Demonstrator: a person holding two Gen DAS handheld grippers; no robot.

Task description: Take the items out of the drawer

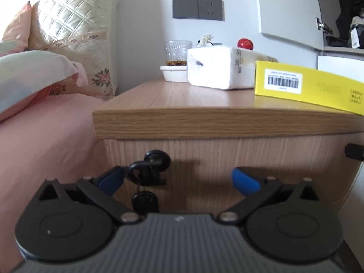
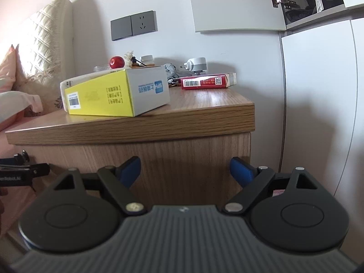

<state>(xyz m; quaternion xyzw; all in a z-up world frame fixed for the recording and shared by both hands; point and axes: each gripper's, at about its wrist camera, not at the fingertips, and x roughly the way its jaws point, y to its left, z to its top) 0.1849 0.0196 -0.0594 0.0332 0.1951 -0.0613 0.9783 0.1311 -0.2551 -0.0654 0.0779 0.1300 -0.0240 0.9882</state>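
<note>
The wooden nightstand's drawer front (image 1: 227,159) is shut, with a black lock and hanging keys (image 1: 147,175) at its left. My left gripper (image 1: 178,180) is open and empty, close in front of the drawer, its left fingertip (image 1: 111,179) beside the keys. My right gripper (image 2: 185,171) is open and empty in front of the drawer's right part (image 2: 182,159). The left gripper's body (image 2: 22,173) shows at the left edge of the right wrist view.
On the nightstand top (image 1: 182,100) stand a yellow box (image 1: 307,86), a white tissue pack (image 1: 216,68), a glass on a dish (image 1: 177,54), a red box (image 2: 207,80) and a red ball (image 2: 117,62). A pink bed (image 1: 45,132) lies left; a white wardrobe (image 2: 318,91) stands right.
</note>
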